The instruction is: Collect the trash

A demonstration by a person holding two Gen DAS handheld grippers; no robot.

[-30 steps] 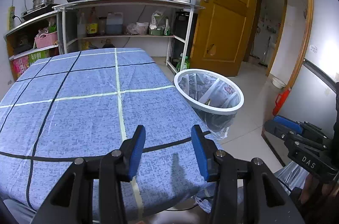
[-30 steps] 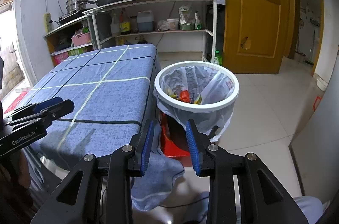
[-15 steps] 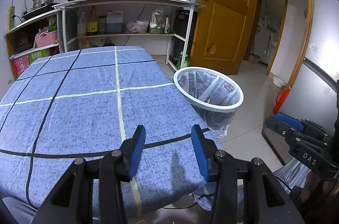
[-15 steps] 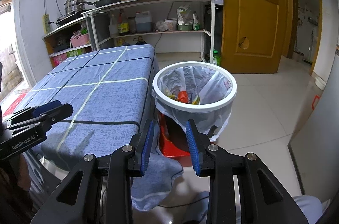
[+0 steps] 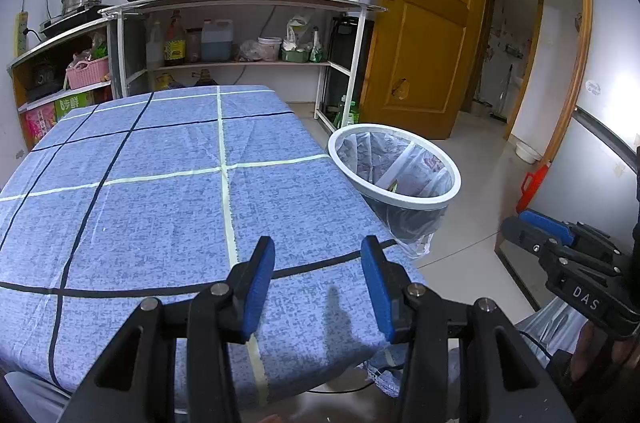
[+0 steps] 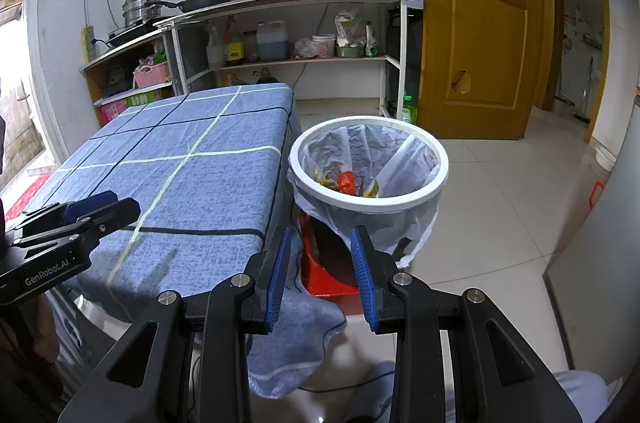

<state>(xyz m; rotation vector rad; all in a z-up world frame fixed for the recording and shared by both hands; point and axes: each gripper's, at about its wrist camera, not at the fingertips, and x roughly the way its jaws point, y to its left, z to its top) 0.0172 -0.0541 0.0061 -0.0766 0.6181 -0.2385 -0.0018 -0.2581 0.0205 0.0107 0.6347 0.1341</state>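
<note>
Blue checked cloth (image 5: pixel 160 183) covers the table, and no loose trash shows on it in either view. What trash can be seen is already in the bin (image 6: pixel 368 201), a white-rimmed frame lined with a clear bag, standing just right of the table's right edge. Inside lie a red wrapper (image 6: pixel 346 181) and some yellow and green scraps (image 6: pixel 370 189); from the left wrist view only a sliver of them shows low in the bag. A red stool (image 6: pixel 320 279) sits under the bin, partly behind the hanging cloth.

The left gripper (image 5: pixel 318 279) hangs over the near edge of the table with its jaws well apart and nothing between them. The right gripper (image 6: pixel 320 275) points at the floor in front of the bin, jaws partly parted, also empty.

By my reading the collecting is done or nearly so, and the risks concern the bin. The bag hangs slack below the rim, so a finger reaching in could snag or tear the thin film and spill what is inside. The bin looks light and perched, so a knock from the right gripper might tip it off the stool. The cloth droops close by, and catching its hem could drag it off the table.

On the far shelves (image 6: pixel 304 59) stand bottles, jars and a pink basket (image 6: pixel 152 73); their contents are too small to tell.
</note>
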